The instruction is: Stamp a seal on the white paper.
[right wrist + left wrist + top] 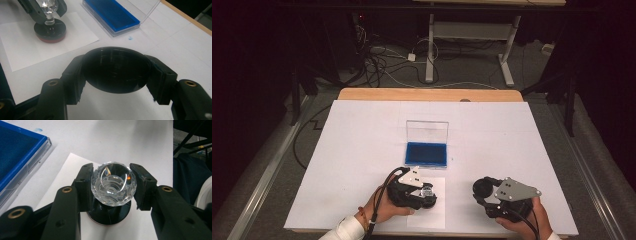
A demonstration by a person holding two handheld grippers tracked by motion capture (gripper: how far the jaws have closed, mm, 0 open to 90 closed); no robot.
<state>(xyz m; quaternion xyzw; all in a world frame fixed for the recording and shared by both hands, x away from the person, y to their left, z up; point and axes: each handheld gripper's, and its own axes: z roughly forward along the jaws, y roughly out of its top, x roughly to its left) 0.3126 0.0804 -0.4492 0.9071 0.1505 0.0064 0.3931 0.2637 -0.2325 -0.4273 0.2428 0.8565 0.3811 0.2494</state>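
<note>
Here, nearest the person, the right gripper (pixel 484 189) pinches a black round cap (pixel 116 70) by its rim, one jaw on each side, and holds it clear of the white sheet (pixel 522 150); judged from its dark hollow face, it is probably a cover lifted off and kept aside so that the other hand can work. To its left, the left gripper (pixel 427 192) has its jaws pressed against the two flanks of a faceted crystal ball (pixel 113 183), clamping it at its widest girth, presumably because the cut surface offers no flatter hold. The ball sits on a short stem over a black disc base (pixel 50 31), which rests on a smaller paper sheet (pixel 30 47), likely laid down to protect or mark the working spot. Just beyond, the blue-lined case (pixel 426 153) stands open, its clear lid (pixel 427 131) upright at the far edge, apparently waiting to receive or having given up the crystal. Farthest off, the wooden table edge (pixel 427 94) borders the sheet.
</note>
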